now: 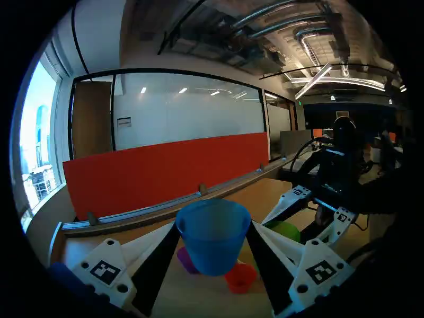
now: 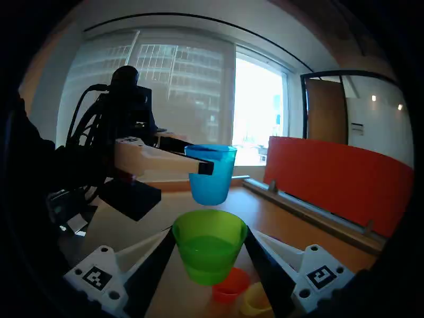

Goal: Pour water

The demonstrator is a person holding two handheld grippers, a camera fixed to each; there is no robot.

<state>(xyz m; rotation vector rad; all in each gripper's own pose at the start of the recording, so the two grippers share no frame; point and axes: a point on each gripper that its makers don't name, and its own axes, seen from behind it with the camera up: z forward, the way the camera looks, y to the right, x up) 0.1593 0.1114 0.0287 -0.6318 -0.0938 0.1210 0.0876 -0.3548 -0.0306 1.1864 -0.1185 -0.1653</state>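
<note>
We held the left gripper closed on a blue cup, the right gripper on a green cup (partly filled).

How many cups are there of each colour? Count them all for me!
blue cup: 1
green cup: 1
purple cup: 1
orange cup: 1
yellow cup: 1
Total: 5 cups
</note>
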